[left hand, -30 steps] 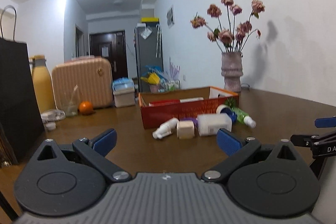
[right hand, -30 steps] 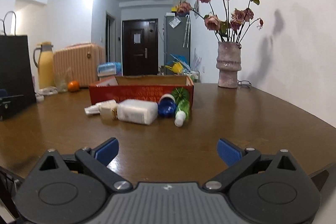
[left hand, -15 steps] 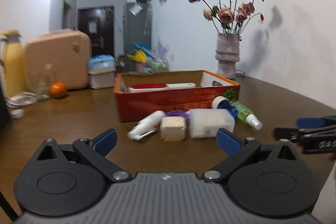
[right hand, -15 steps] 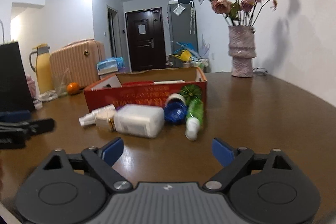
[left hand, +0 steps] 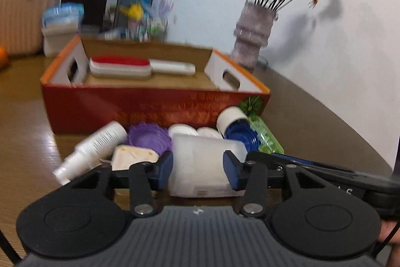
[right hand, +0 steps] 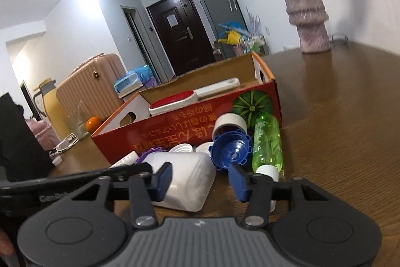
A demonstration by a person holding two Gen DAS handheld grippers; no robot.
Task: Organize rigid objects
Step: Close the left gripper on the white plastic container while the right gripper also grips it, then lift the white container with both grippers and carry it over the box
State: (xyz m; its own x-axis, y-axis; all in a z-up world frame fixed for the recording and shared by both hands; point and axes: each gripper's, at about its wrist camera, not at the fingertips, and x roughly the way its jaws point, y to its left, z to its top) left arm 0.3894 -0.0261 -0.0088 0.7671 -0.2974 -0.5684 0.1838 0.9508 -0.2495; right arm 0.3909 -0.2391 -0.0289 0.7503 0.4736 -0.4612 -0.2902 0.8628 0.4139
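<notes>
The left gripper (left hand: 198, 170) was held low and level, its blue pads (left hand: 165, 167) set partly apart with a gap between them. The right gripper (right hand: 200, 180) was tilted to its left, its blue pads (right hand: 163, 178) likewise parted. The two grippers stood close side by side: the right gripper's finger crossed the left wrist view, and the left gripper's finger crossed the right wrist view.

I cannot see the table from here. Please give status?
Left gripper open around white container, not clamped. Right gripper open, beside it. Red box behind; small bottles crowd close.
</notes>
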